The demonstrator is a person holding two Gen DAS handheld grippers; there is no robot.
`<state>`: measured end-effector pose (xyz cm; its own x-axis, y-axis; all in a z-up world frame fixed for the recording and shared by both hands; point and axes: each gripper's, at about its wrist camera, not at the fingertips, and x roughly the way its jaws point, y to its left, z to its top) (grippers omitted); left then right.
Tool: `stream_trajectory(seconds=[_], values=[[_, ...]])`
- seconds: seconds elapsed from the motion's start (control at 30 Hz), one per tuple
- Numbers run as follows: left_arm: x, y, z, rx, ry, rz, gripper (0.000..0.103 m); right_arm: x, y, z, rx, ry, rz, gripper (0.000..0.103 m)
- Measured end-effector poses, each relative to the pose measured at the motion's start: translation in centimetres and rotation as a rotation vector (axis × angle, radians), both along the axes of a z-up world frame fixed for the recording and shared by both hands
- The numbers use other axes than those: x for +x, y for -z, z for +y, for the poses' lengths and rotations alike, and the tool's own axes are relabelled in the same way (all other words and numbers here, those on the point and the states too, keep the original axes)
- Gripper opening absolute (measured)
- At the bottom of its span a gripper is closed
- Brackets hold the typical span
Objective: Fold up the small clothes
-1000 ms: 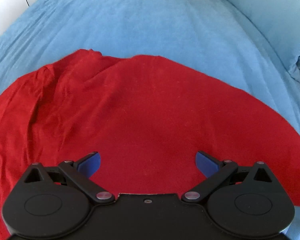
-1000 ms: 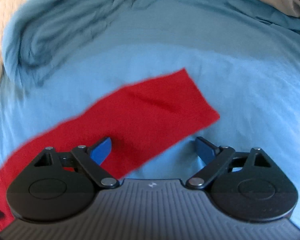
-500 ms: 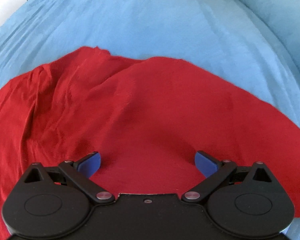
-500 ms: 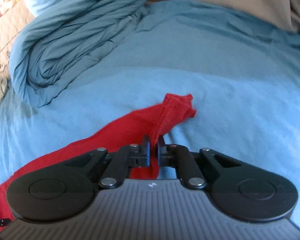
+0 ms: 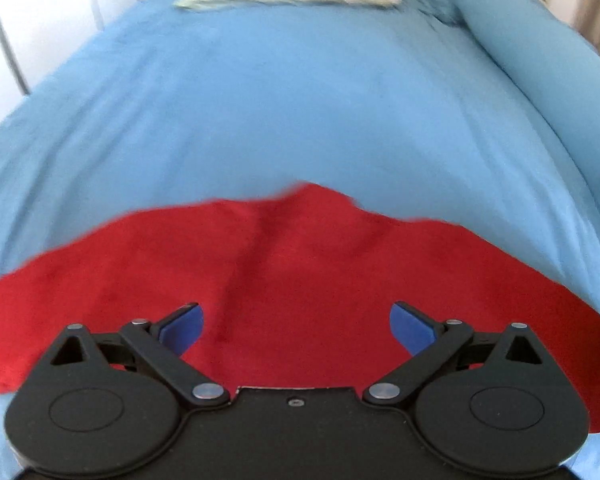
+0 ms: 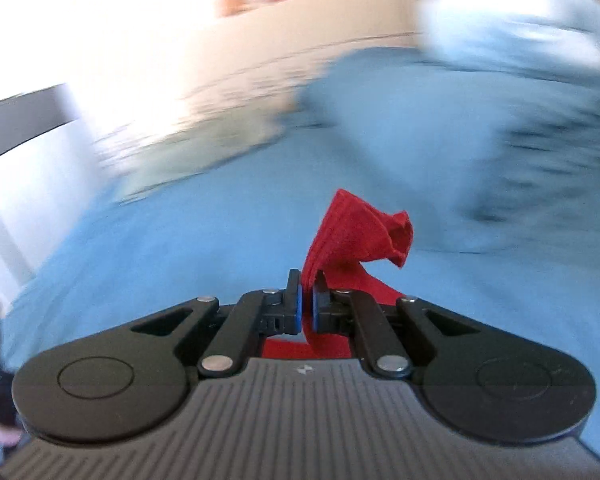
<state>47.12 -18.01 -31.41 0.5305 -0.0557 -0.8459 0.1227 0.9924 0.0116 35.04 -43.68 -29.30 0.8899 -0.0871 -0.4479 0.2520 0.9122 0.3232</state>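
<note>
Right gripper [image 6: 306, 300]: its blue pads are pressing together on a bunched end of the red garment [image 6: 356, 232], which is standing up in a crumpled peak just beyond the fingertips.
Left gripper [image 5: 296, 322]: its jaws are standing wide apart, with nothing between the blue pads [image 5: 182, 326]; it is hanging above the red cloth without pinching it.
Red garment [image 5: 300, 280]: in the left wrist view it is lying spread across the near part of the bed, running from the left edge to the right edge, with a shallow fold rising through its middle.
Blue bedsheet [image 5: 284, 100]: it is lying under the garment and stretching away beyond it.
Rolled blue bedding [image 5: 540, 52]: it is lying along the far right side of the bed.
Far background: in the right wrist view it is smearing into blur.
</note>
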Motion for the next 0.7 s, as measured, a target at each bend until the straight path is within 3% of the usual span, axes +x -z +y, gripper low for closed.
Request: stream_trajectory(seconds=[0.1, 0.27, 0.43, 0.63, 0.67, 0.7], values=[[0.1, -0.7, 4.3, 0.027, -0.052, -0.036, 0.103, 2.6, 1.5, 6.5, -0.027, -0.199, -0.024, 0.020], [-0.2, 0.4, 10.8, 0.038, -0.119, -0.017, 0.103, 5.0, 7.3, 16.2, -0.135, -0.433, 0.106, 0.020], [-1.3, 2.5, 13.4, -0.029, -0.124, 0.038, 0.103, 5.1, 11.9, 20.2, -0.226, -0.494, 0.213, 0.020], [-1.8, 3.5, 12.5, -0.103, -0.018, 0.068, 0.102, 5.2, 13.7, 20.8, -0.285, -0.519, 0.240, 0.022], [-1.7, 3.6, 12.1, -0.126, 0.008, 0.079, 0.102, 5.0, 13.7, 20.8, -0.294, -0.523, 0.236, 0.025], [-1.5, 3.7, 11.8, -0.148, 0.031, 0.088, 0.102, 5.6, 13.4, 21.1, -0.300, -0.534, 0.238, 0.039]])
